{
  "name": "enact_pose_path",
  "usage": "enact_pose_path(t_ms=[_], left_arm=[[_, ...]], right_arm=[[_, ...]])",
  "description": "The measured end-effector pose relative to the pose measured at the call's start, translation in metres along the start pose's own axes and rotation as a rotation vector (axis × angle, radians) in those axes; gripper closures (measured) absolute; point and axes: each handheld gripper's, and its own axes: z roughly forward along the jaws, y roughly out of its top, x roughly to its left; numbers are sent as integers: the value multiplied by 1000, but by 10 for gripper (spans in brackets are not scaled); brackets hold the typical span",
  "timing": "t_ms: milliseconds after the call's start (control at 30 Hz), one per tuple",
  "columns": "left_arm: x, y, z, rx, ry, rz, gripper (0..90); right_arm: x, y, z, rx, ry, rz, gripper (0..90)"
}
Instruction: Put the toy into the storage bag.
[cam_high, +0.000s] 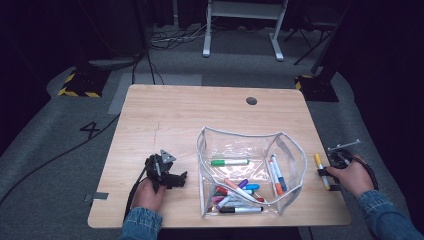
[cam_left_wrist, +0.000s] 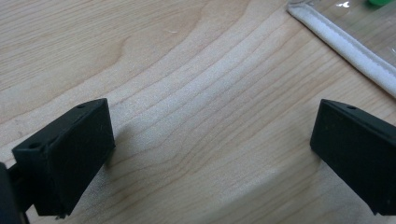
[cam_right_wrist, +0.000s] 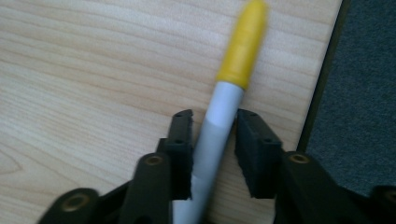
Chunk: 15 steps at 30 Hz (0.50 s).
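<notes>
High view: the right gripper (cam_high: 325, 179) sits at the table's (cam_high: 175, 115) right edge, astride a yellow-capped marker (cam_high: 321, 170) lying on the wood just right of the clear pouch (cam_high: 250, 172) of markers. The left gripper (cam_high: 175, 178) rests left of the pouch.

Left gripper view: its jaws stand wide apart over bare wood, holding nothing.

Right gripper view: the jaws flank the marker's (cam_right_wrist: 219, 126) white barrel closely, one pad touching, a slim gap at the other; firm grip cannot be told.
</notes>
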Motion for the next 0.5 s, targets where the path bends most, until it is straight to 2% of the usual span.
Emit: enact_pose_path(t_ms=[33, 167, 333, 500], left_arm=[[0, 0, 0, 0, 0, 0, 0], [0, 0, 0, 0, 0, -1, 0], [0, 0, 0, 0, 0, 0, 0], [0, 0, 0, 0, 0, -1, 0]], right_arm=[[1, 1, 0, 10, -19, -13, 754], [4, 5, 0, 18, -24, -28, 773], [6, 8, -10, -4, 1, -38, 774], [11, 17, -35, -57, 28, -67, 773]])
